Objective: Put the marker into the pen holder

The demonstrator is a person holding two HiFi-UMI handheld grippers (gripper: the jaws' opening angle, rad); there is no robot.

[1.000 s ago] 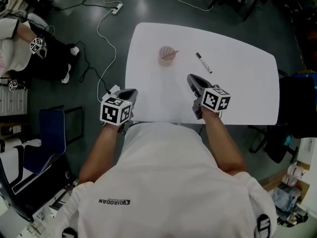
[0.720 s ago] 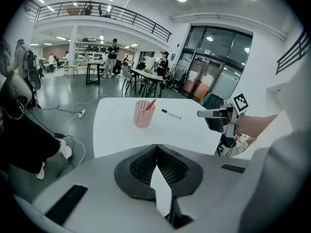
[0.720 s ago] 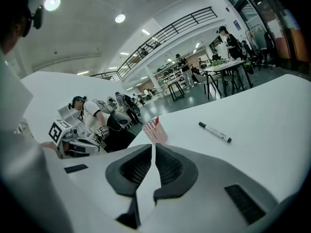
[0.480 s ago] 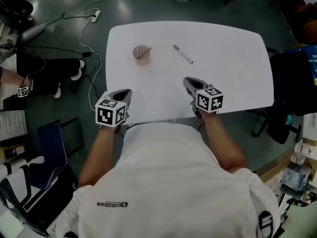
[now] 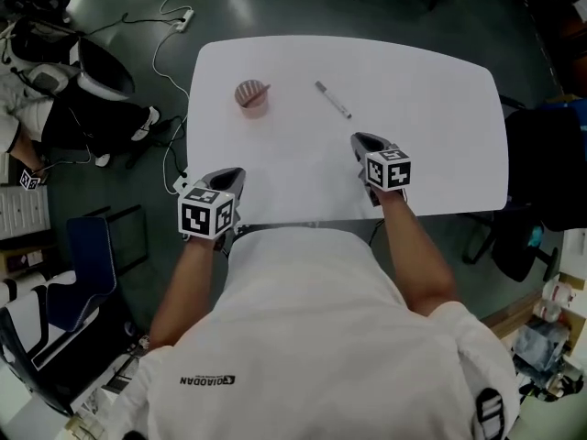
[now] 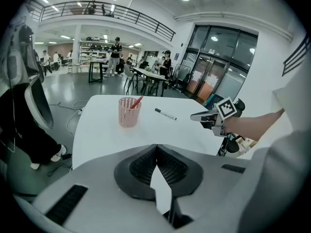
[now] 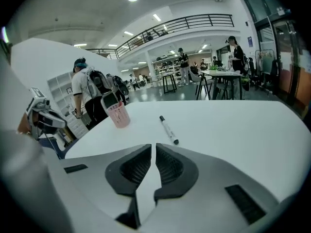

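While the L tongs (image 6: 156, 147) sit w/ tips pressed together and nothing btwn them, the R tongs (image 7: 153, 147) show a narrow slit btwn the jaws. The R jaws have just been opening a little, and nothing sits btwn them either. Both tongs hang over the near edge of the white bench (image 5: 431, 108), L at its near left corner. The marker (image 7: 169, 130) lies flat on the bench ahead of the R tongs, well apart from the tips. The pink perforated pen holder (image 6: 129, 112) stands upright ahead of the L tongs, further out. It's left of the marker and apart from it, w/ a red pen (image 6: 136, 101) leaning inside. Beyond the bench's far left corner, a power strip (image 5: 186, 16) lies on the grey floor (image 5: 275, 7).
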